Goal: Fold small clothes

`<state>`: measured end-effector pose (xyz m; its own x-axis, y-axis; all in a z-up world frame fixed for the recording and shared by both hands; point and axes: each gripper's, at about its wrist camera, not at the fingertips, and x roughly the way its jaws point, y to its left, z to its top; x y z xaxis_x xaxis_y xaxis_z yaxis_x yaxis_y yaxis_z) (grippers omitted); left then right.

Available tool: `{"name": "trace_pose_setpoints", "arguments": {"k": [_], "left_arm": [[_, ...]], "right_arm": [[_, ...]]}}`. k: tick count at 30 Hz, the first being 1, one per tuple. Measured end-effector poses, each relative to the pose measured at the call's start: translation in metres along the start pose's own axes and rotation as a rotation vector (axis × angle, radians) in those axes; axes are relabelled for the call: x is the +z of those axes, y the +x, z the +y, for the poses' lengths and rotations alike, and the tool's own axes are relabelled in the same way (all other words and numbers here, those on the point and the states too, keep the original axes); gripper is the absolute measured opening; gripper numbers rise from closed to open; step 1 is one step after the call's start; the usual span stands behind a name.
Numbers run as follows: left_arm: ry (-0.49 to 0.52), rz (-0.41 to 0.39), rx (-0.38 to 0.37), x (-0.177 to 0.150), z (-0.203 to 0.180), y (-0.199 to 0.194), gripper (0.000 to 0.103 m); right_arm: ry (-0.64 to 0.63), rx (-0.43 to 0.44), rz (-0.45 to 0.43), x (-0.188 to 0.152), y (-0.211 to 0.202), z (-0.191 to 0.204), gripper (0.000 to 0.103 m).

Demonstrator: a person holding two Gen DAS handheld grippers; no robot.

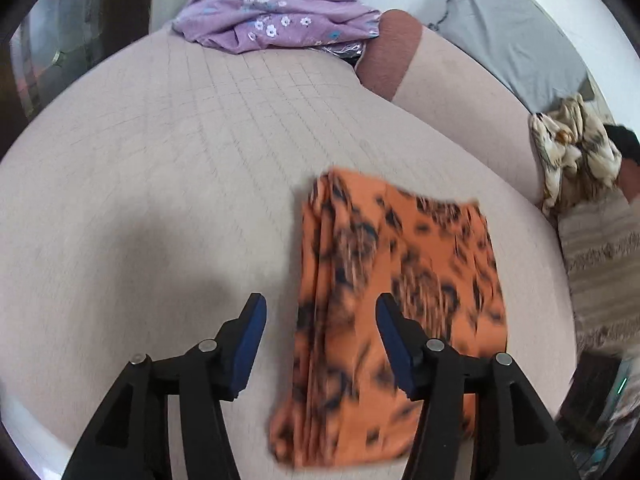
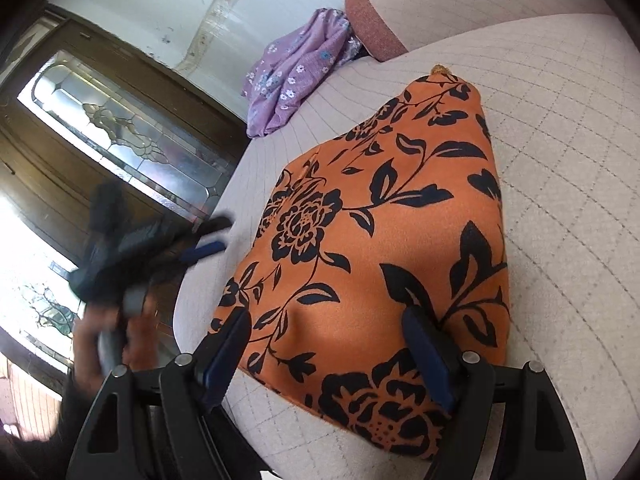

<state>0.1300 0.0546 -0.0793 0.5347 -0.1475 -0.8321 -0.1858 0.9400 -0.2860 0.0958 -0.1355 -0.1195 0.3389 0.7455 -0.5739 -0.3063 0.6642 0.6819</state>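
Left wrist view, left to right. Pale quilted sofa seat [image 1: 160, 184] filling the frame. Purple flowered garment [image 1: 272, 12] heaped at the far edge. Left gripper [image 1: 320, 344] in the foreground, jaws spread wide, nothing between them, poised above the seat. Orange cloth with black floral print [image 1: 396, 312], folded into a narrow stack, flat on the seat, partly under the right-hand finger. Cream patterned fabric [image 1: 572, 156] bunched at far right.

Right wrist view, left to right. Leaded-glass door [image 2: 120, 128]. Left gripper [image 2: 200, 240] blurred, hand-held beside the sofa edge. Right gripper [image 2: 326, 356] with jaws wide apart, straddling the near edge of the orange cloth [image 2: 380, 220]; contact not discernible. Purple garment [image 2: 296, 68] beyond.
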Motion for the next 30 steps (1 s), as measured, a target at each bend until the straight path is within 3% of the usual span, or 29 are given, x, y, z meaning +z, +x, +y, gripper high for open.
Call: {"name": "trace_pose_setpoints", "arguments": {"k": [4,7,10,12,15,16,22,30], "left_arm": [[0.021,0.120,0.095,-0.043,0.004,0.036,0.059],[0.014,0.077,0.097,-0.049,0.001,0.029,0.059],[0.020,0.021,0.077,-0.046,-0.008,0.009,0.059],[0.045,-0.007,0.107,-0.047,-0.013,0.005,0.064],[0.049,0.104,0.151,-0.057,-0.014,0.031,0.066],[0.029,0.093,0.138,-0.058,-0.013,0.030,0.066],[0.013,0.006,0.083,-0.055,-0.017,0.006,0.066],[0.054,-0.027,0.090,-0.067,-0.010,-0.012,0.068]], "right_arm": [[0.022,0.020,-0.033,-0.008,-0.019,0.005,0.083],[0.074,0.013,0.027,-0.019,-0.012,-0.007,0.084],[0.112,0.033,-0.001,-0.023,-0.026,-0.008,0.084],[0.098,0.047,-0.025,-0.024,-0.034,-0.004,0.084],[0.124,0.022,0.003,-0.032,-0.024,-0.018,0.086],[0.146,0.025,0.027,-0.034,-0.018,-0.025,0.086],[0.116,0.040,-0.050,-0.028,-0.048,-0.014,0.086],[0.236,-0.018,-0.129,-0.049,-0.081,-0.058,0.086]]}}
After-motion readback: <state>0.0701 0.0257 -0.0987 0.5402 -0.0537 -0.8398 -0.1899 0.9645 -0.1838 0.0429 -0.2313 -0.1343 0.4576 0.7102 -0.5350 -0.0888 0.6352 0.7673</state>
